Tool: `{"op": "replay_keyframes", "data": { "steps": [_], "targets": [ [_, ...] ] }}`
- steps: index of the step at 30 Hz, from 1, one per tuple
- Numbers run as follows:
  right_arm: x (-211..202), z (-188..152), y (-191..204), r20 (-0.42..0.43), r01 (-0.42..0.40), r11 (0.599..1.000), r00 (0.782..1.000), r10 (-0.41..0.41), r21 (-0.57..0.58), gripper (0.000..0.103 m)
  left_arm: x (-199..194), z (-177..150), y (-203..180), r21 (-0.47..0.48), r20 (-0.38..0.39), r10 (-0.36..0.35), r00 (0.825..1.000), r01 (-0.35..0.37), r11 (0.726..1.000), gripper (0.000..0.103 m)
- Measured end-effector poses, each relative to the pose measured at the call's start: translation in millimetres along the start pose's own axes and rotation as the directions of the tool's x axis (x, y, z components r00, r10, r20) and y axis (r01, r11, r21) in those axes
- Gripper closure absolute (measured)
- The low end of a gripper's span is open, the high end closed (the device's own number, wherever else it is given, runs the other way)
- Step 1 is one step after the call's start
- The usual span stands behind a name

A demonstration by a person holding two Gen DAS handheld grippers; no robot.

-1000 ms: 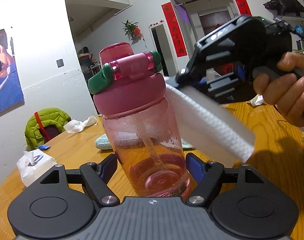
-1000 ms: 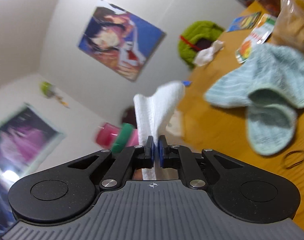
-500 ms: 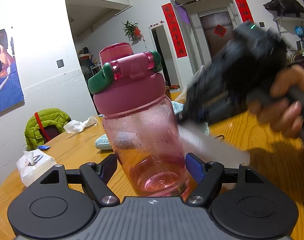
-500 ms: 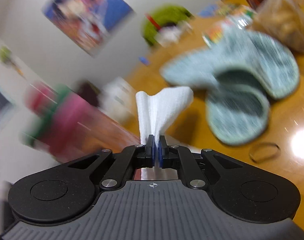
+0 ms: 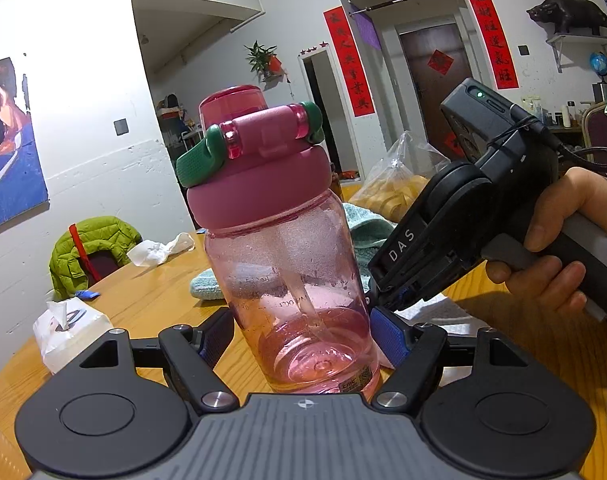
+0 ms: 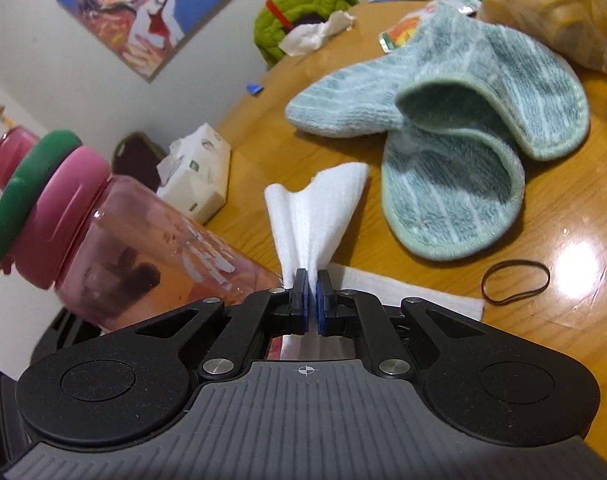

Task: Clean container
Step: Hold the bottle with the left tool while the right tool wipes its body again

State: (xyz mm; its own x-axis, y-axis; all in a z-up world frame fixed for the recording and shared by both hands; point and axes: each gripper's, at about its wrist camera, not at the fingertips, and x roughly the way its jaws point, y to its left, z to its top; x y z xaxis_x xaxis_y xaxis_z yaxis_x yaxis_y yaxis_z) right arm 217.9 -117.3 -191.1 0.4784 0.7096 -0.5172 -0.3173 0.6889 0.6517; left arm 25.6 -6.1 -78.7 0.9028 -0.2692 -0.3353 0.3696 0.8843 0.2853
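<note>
A: Where is the bottle now?

B: It stands upright on the bench, pink lid on, between the two fingers of the left claw. That claw is spread wide and the blue pads sit just beside the bottle's base; whether they touch it I cannot tell. I think it is placed so to stop the bottle from sliding.

A: And the right claw?

B: It is closed tight on a folded white cloth, low by the bottle's right side near the base. This looks like wiping of the outer wall. How much is already wiped, the pictures do not settle.

A: Is there room to move?

B: To the right, yes, bare wood. Behind lie a blue towel and a rubber band, near but apart.
</note>
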Motion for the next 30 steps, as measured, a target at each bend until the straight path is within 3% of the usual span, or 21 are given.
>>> {"op": "replay_keyframes", "data": {
  "steps": [3,7,12,16,22,27,30],
  "targets": [
    [-0.2,0.2,1.5,0.009,0.003,1.000,1.000,-0.003,-0.009,0.093,-2.2,0.9,1.2,-0.001,-0.022,0.010,1.000,-0.010,1.000,0.023],
    [-7.7,5.0,-1.7,0.088,-0.060,0.998,0.994,0.059,0.004,0.093,-15.8,2.9,3.7,-0.009,-0.056,0.049,0.997,-0.049,0.999,0.022],
    [-22.3,8.8,-3.6,0.192,-0.151,0.988,0.970,0.146,0.013,0.092,-34.4,7.5,6.4,-0.028,-0.012,-0.092,0.996,0.092,0.995,0.029],
    [-18.3,11.5,1.9,0.174,-0.170,0.985,0.970,0.168,-0.004,0.093,-25.1,3.7,0.0,0.023,-0.024,-0.054,0.998,0.054,0.998,0.031],
    [-35.8,7.1,11.0,0.129,-0.139,0.988,0.981,0.146,-0.064,0.094,-7.6,0.3,9.7,-0.003,-0.017,0.000,1.000,0.000,1.000,0.031],
    [-45.9,1.8,21.0,0.085,-0.120,0.983,0.987,0.133,-0.140,0.094,1.9,-0.2,17.1,-0.019,-0.010,-0.002,1.000,0.001,1.000,0.029],
    [-42.6,1.5,18.3,0.073,-0.120,0.986,0.989,0.129,-0.120,0.093,4.7,-0.1,16.5,-0.018,-0.005,0.003,1.000,-0.003,1.000,0.029]
  ]
}}
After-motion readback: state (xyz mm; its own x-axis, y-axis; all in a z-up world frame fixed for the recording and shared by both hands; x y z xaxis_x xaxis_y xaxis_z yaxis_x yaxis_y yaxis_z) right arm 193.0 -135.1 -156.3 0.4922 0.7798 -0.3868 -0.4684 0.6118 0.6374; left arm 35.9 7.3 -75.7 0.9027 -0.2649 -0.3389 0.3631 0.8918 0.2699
